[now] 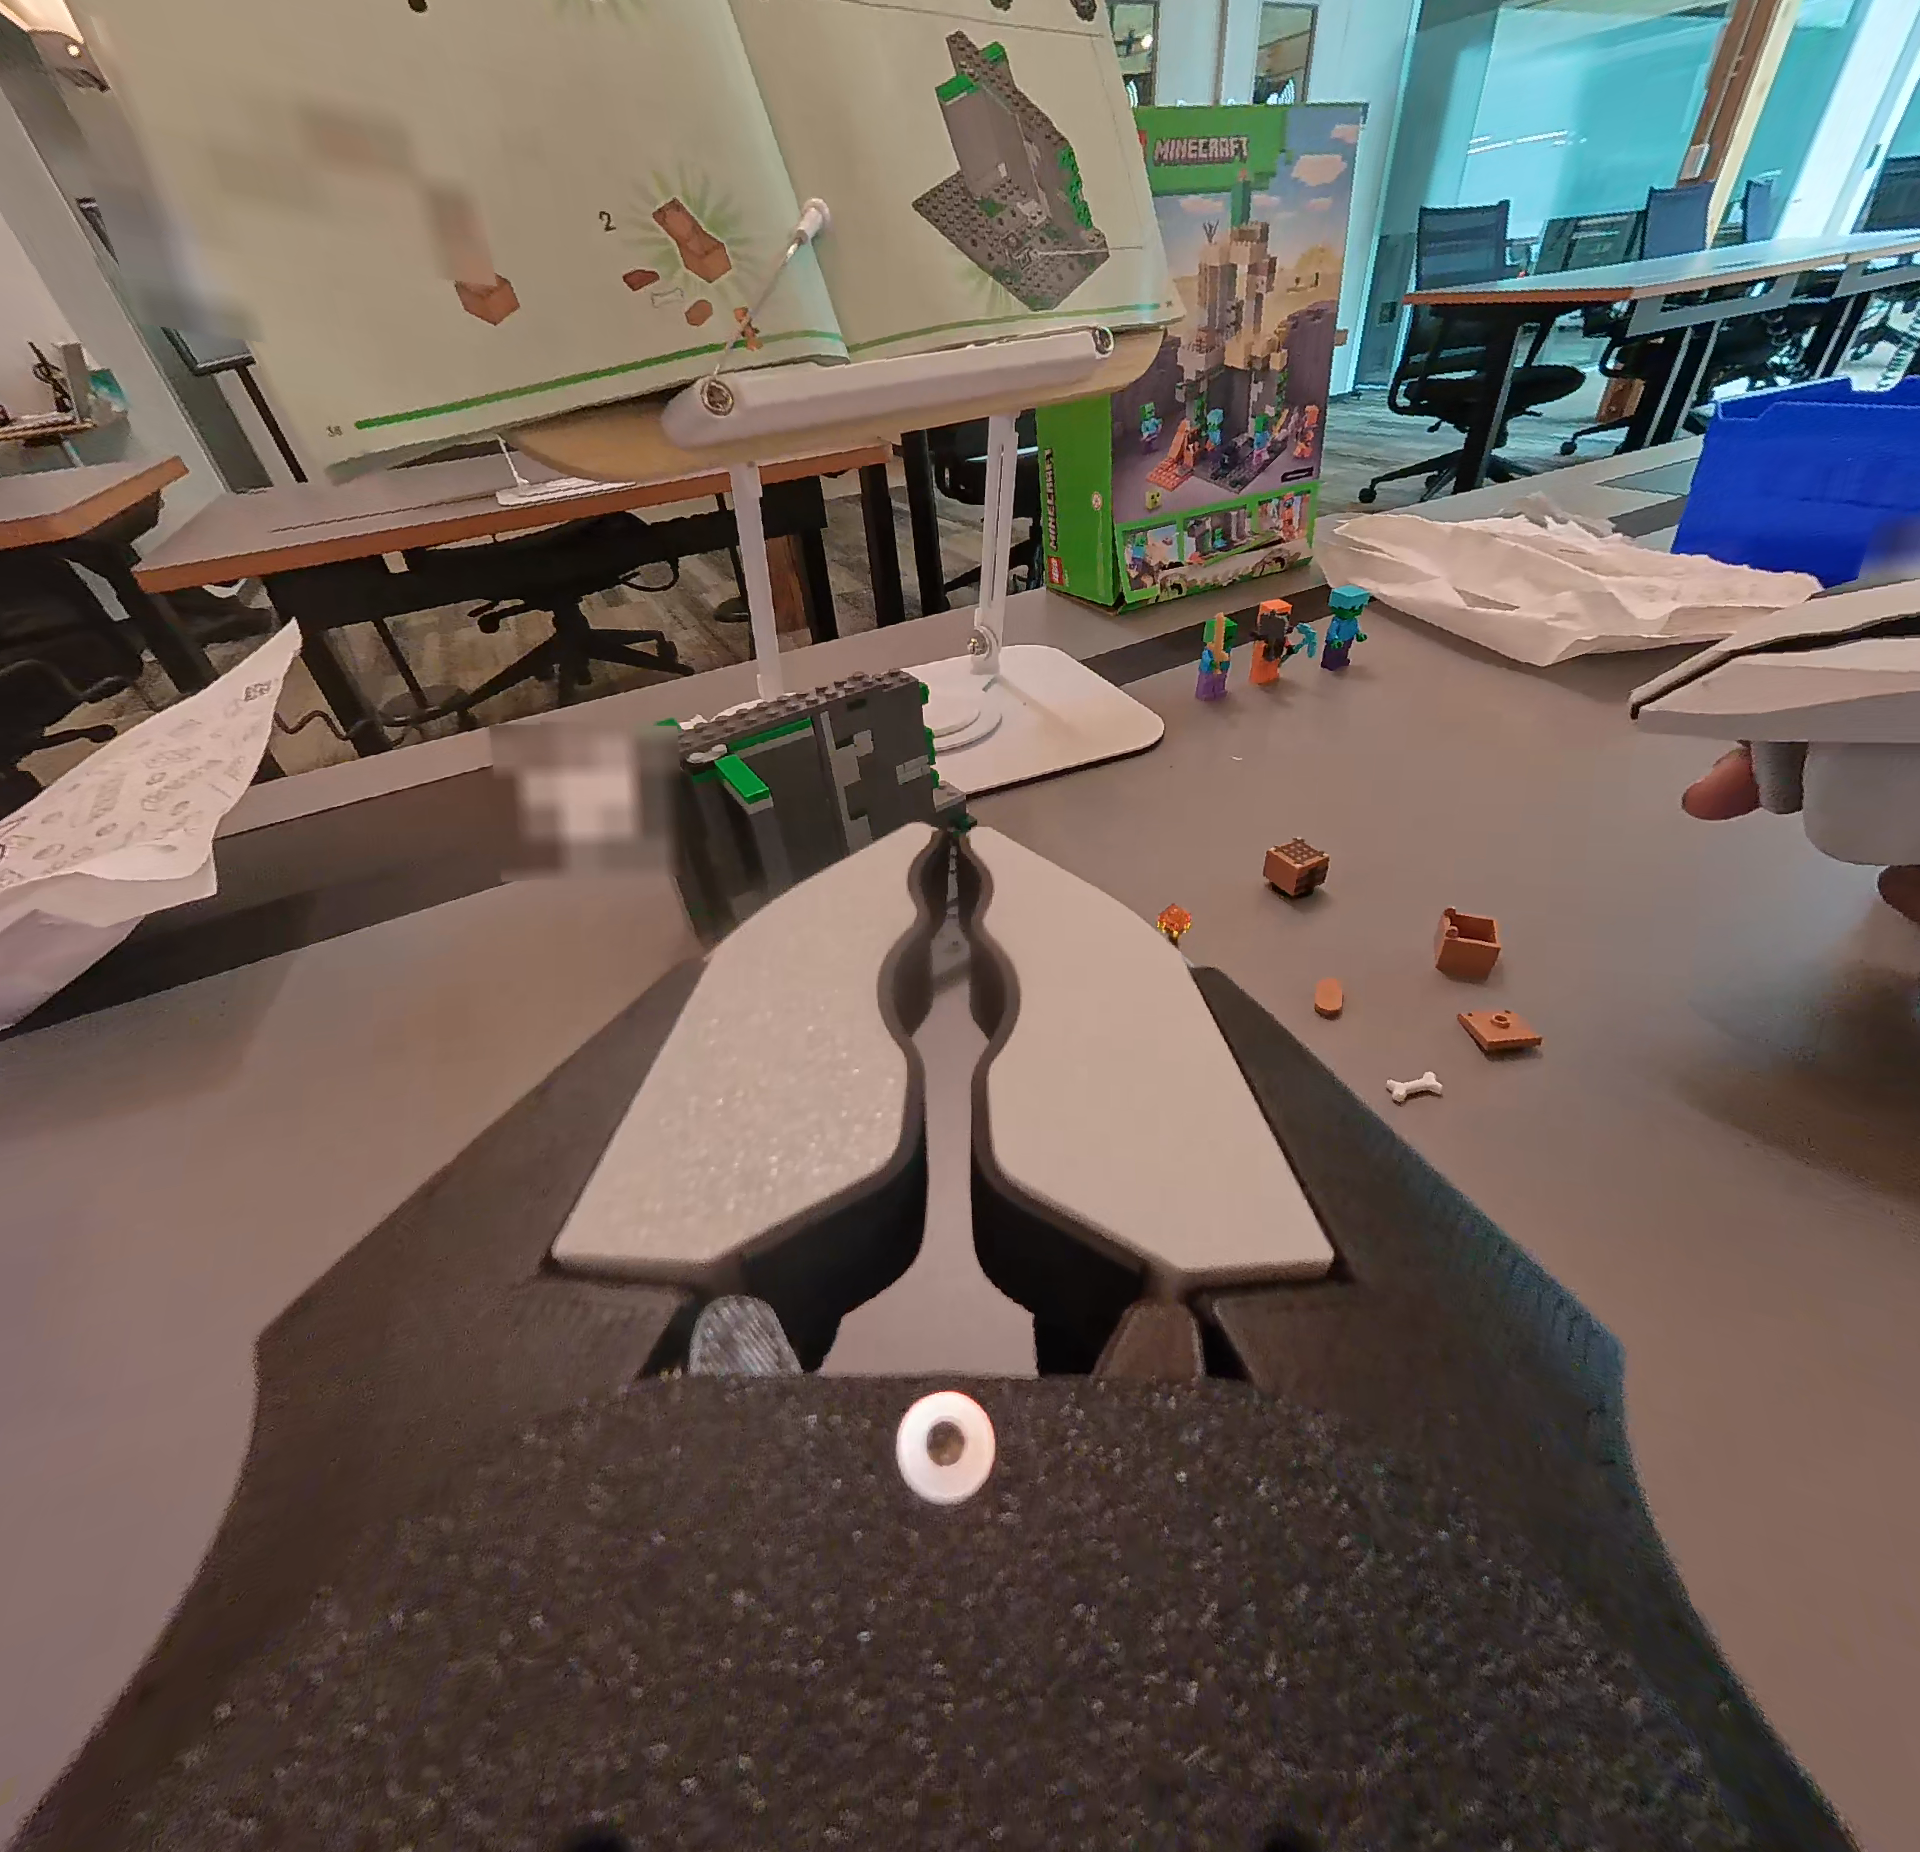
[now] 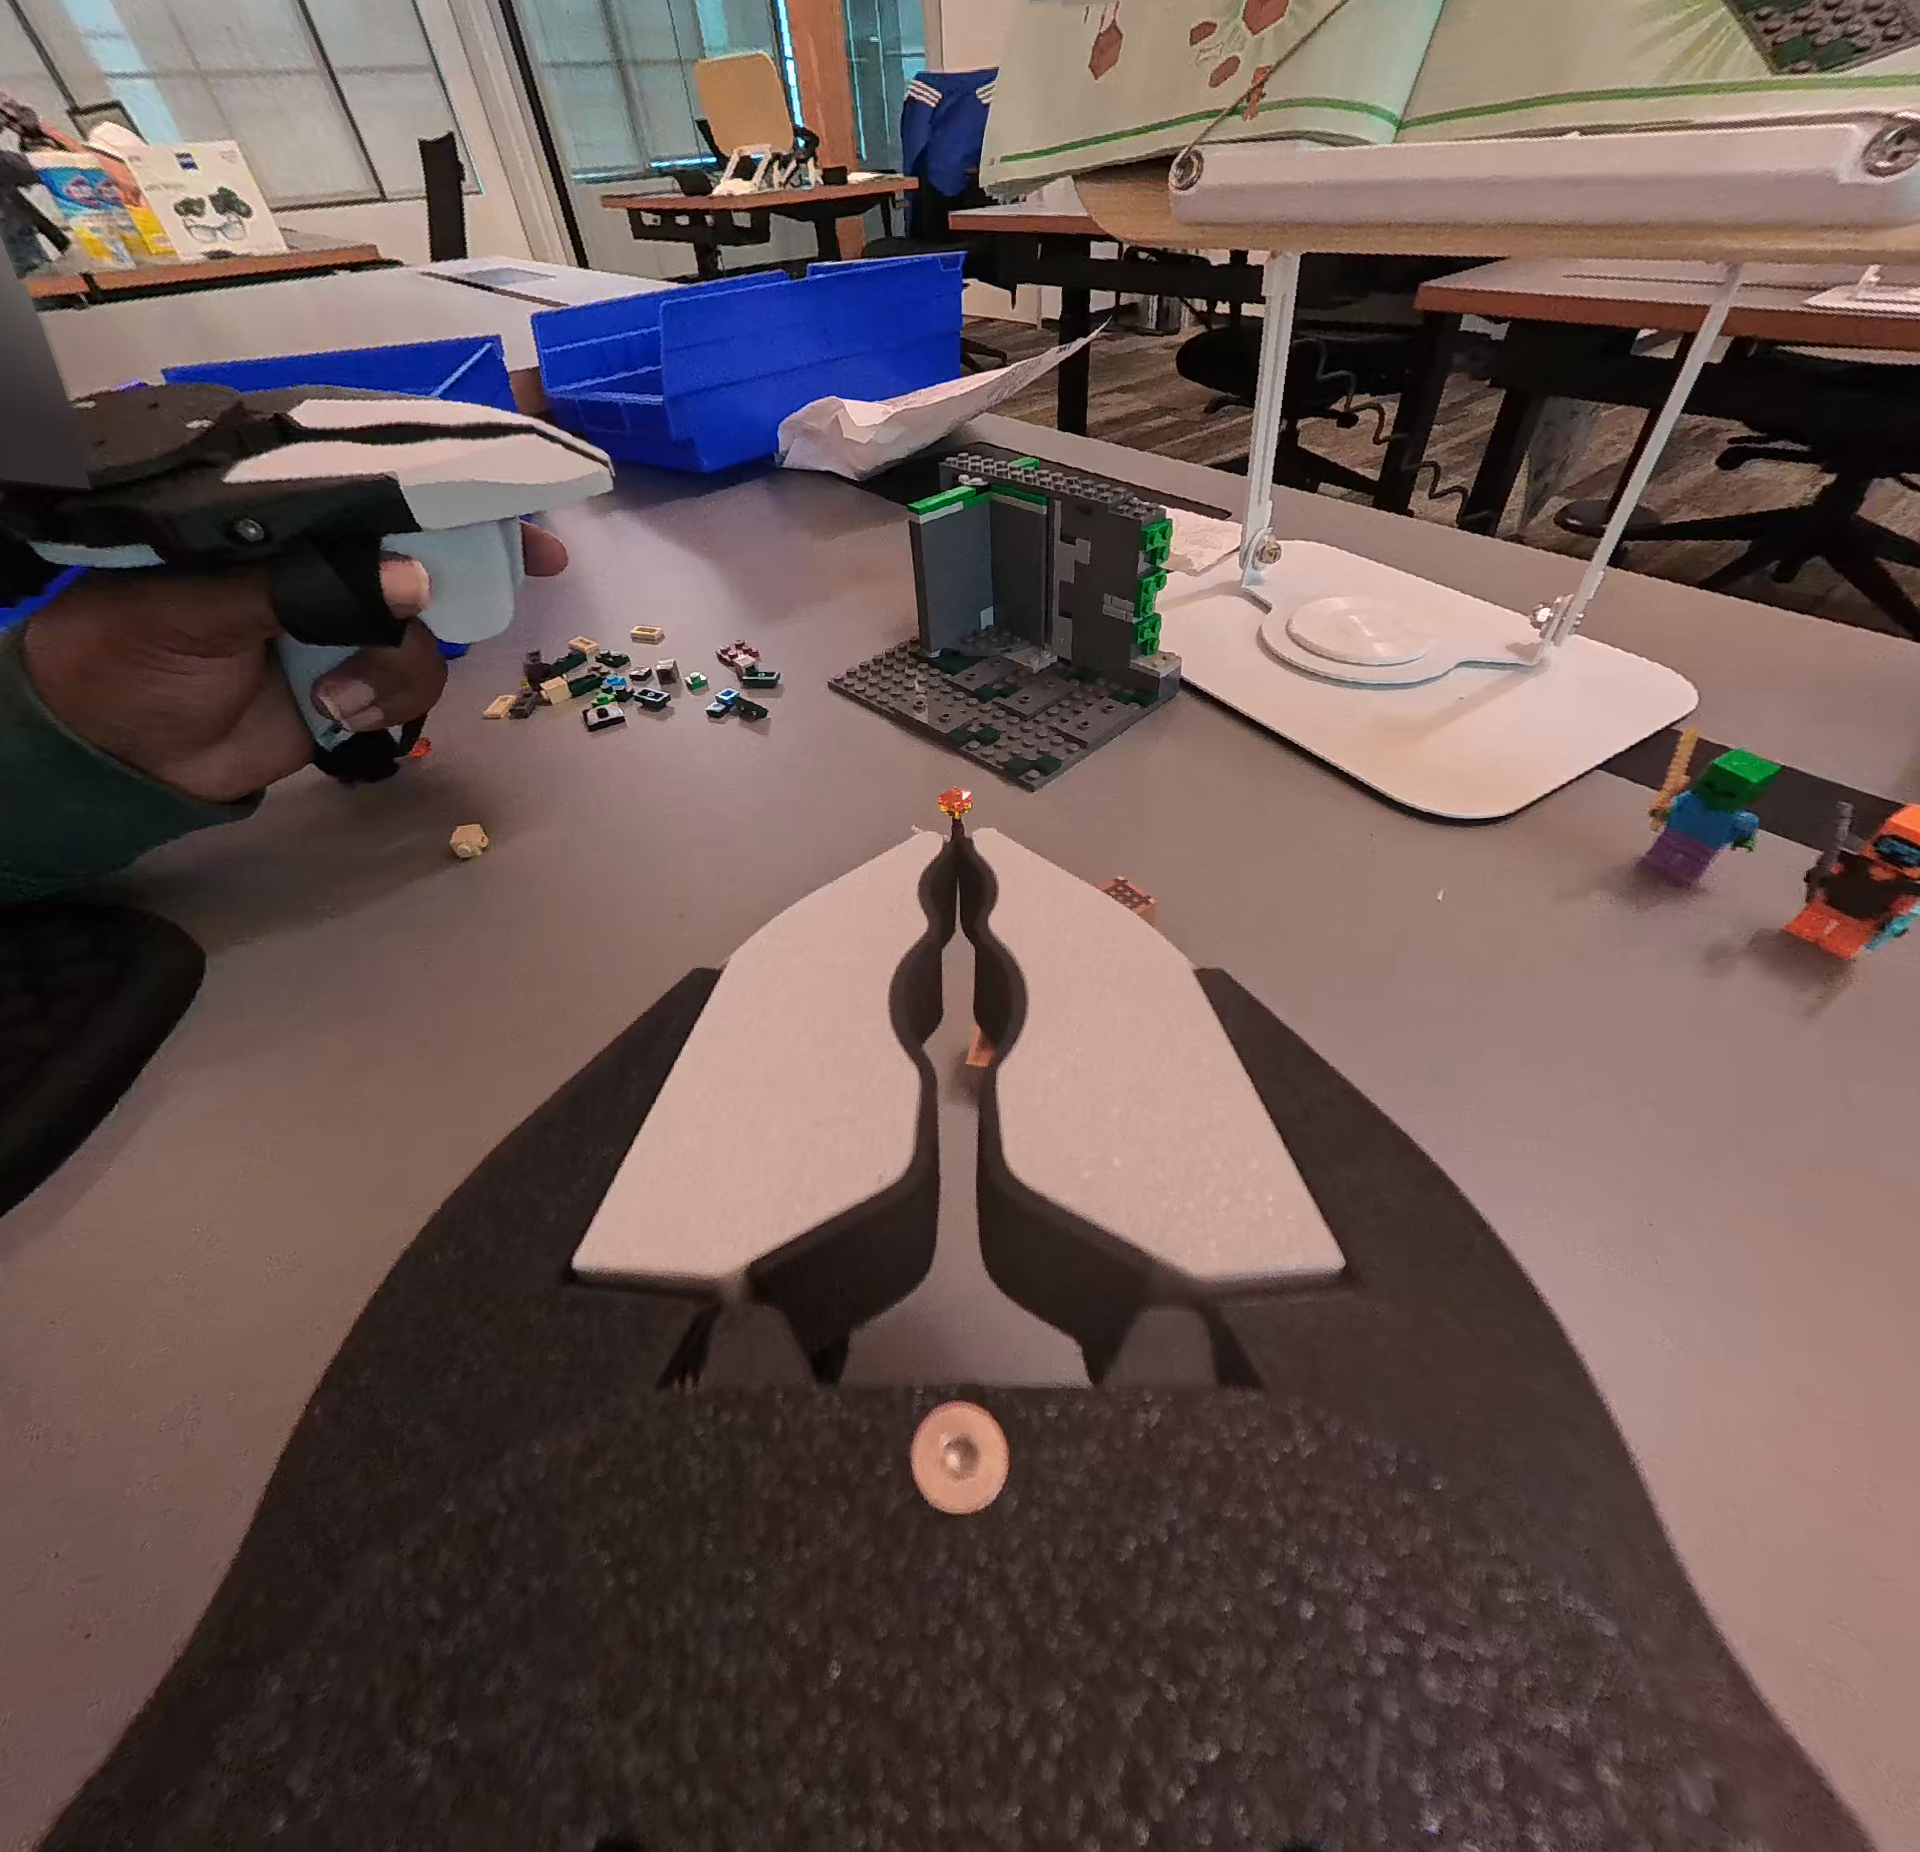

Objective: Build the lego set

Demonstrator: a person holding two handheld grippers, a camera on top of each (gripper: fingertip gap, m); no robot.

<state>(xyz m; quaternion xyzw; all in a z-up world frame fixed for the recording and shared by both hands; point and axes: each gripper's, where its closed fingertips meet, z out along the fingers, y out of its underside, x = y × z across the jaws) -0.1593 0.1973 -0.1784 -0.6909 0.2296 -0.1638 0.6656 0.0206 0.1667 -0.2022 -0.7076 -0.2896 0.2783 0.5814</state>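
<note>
The grey and green build stands on its dark studded baseplate; it also shows in the left wrist view. My left gripper is shut and empty, pointing at the build from close by; it shows in the right wrist view held by a hand. My right gripper is shut, above the table. A small orange flame piece shows just past its tips; in the left wrist view it stands on the table. Brown pieces and a white bone lie loose.
The open instruction book rests on a white stand behind the build. A pile of small bricks lies left of it. Three minifigures, the set box, blue bins and crumpled paper bags sit around. Tip to tip, the grippers are about 20 cm apart. Measured from the fingertips, the open instruction book is 25 cm or so from the left gripper and 35 cm from the right.
</note>
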